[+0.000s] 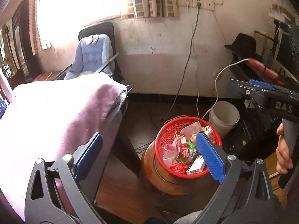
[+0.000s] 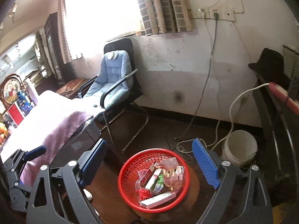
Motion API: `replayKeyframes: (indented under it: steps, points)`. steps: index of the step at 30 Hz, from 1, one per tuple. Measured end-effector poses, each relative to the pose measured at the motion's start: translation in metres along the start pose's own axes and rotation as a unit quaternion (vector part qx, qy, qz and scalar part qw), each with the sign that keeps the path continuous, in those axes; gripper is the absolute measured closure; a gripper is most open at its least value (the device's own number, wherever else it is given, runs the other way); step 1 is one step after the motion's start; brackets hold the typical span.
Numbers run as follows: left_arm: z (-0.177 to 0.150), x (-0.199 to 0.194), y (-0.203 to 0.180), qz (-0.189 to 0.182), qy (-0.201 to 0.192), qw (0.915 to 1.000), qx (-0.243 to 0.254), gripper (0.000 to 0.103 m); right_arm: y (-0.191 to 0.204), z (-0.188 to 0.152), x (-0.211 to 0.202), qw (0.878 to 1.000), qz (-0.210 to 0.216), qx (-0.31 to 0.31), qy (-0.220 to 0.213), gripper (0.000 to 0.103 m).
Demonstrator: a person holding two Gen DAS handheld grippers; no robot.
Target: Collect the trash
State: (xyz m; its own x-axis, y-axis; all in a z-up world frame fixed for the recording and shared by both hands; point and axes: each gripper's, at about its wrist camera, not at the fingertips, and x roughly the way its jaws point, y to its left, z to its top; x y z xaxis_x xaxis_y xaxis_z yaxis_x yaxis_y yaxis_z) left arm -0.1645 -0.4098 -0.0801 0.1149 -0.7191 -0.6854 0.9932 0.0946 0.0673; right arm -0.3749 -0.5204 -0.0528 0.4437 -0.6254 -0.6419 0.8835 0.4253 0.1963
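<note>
**Both grippers released above the trash basket**

Your left gripper and right gripper stand wide, grasping nothing. The red basket of wrappers and cartons sits on a wooden stool at 6 o'clock. Only the left view shows your right hand; only the right view shows the white bucket whole.

Both wrist views look down, near, sharing red basket.
</note>
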Motion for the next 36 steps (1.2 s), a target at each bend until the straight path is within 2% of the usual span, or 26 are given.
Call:
replayKeyframes:
  steps: [7,13,17,19,24,27,30,36]
  points:
    - [-0.006,-0.021,0.018,-0.039,-0.014,0.9990,-0.018,0.007,0.019,0.006,-0.038,0.999,-0.022,0.041,0.000,0.009]
    - [-0.006,-0.033,0.024,-0.056,-0.007,0.9980,-0.028,0.007,0.040,-0.004,-0.084,0.997,-0.055,0.037,-0.033,0.009]
    - [-0.007,-0.042,0.025,-0.054,-0.012,0.9980,-0.032,0.007,0.048,-0.018,-0.111,0.995,-0.079,0.025,-0.061,0.006]
    - [-0.009,-0.044,0.023,-0.047,-0.010,0.9983,-0.031,0.007,0.049,-0.029,-0.115,0.994,-0.092,0.019,-0.062,0.006]
    - [-0.016,-0.041,0.017,-0.035,0.004,0.9990,-0.027,0.007,0.033,-0.060,-0.086,0.987,-0.164,-0.003,0.007,0.006]
    - [-0.020,-0.034,0.011,-0.042,0.014,0.9988,-0.022,0.007,0.010,-0.071,-0.064,0.987,-0.147,0.024,0.054,0.006]
    - [-0.020,-0.025,0.004,-0.039,0.027,0.9988,-0.014,0.007,-0.006,-0.075,-0.055,0.988,-0.128,0.049,0.067,0.006]
    - [-0.023,-0.006,-0.005,-0.035,0.053,0.9979,-0.013,0.007,-0.017,-0.084,-0.039,0.987,-0.120,0.068,0.082,0.006]
